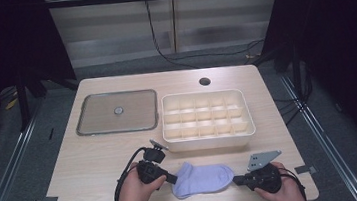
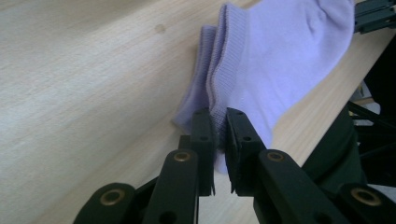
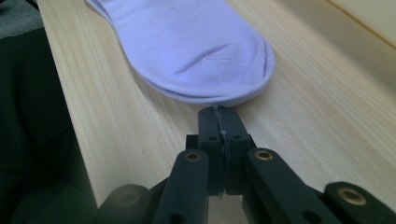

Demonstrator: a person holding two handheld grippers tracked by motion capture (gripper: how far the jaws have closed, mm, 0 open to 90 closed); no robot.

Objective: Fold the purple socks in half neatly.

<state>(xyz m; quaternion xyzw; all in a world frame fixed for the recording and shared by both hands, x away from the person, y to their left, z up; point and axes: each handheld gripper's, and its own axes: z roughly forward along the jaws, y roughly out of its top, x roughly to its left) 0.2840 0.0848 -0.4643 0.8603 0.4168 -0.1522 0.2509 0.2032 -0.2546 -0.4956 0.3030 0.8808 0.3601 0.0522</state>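
A pale lilac sock (image 1: 202, 178) lies flat near the front edge of the wooden table (image 1: 87, 160), in front of the divided cream tray (image 1: 210, 140), its ribbed cuff to the left and its rounded toe to the right. It looks folded or doubled, with two layers showing at cuff and toe.

Hidden and cut-off bits
sock (image 2: 280, 56) cuff edge buried between left jaws; toe runs off frame top. Both forearms cropped at high view's bottom edge.
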